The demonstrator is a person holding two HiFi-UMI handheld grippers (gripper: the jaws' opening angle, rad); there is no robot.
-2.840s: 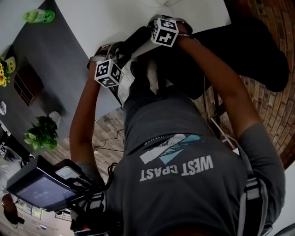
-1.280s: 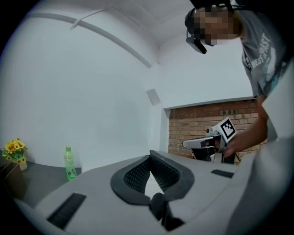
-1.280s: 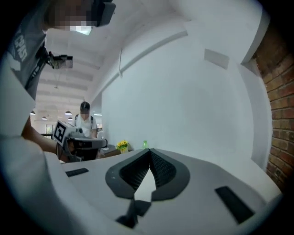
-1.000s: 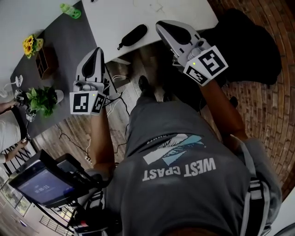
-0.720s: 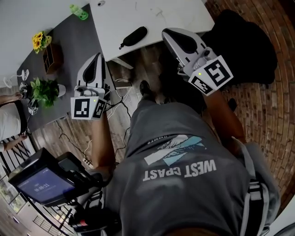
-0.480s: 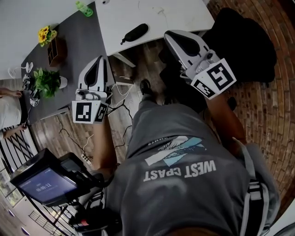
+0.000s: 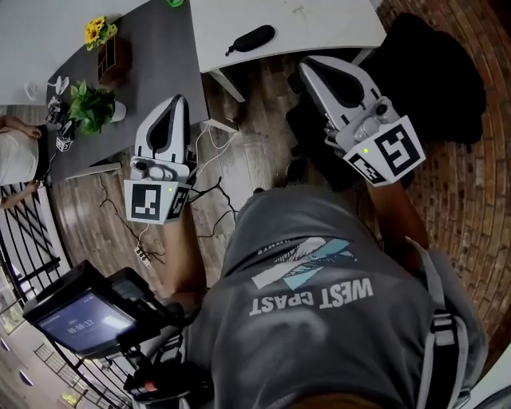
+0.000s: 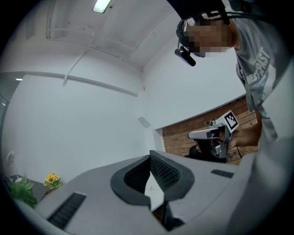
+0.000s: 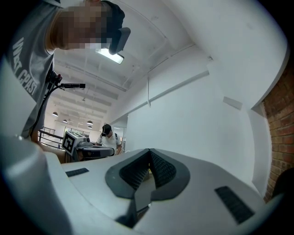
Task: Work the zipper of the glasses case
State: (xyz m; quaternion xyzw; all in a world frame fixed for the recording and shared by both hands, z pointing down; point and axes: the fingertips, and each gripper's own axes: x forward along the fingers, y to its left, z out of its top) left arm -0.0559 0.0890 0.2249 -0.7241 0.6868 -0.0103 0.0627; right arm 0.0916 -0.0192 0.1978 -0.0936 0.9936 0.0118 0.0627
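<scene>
Two grippers (left (image 7: 177, 102), right (image 7: 310, 65)), one glasses case (image 7: 254, 37), one potted plant (image 7: 90, 108)

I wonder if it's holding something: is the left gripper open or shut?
Shut and empty: the left gripper has its jaws touching at the tips, nothing between them.

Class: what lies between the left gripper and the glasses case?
Head view: the left gripper and glasses case are separated by dark tabletop, a white table leg and bare white tabletop.

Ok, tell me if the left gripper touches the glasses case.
Apart. Head view: glasses case lies on the white table; left gripper hangs clear over the floor.
</scene>
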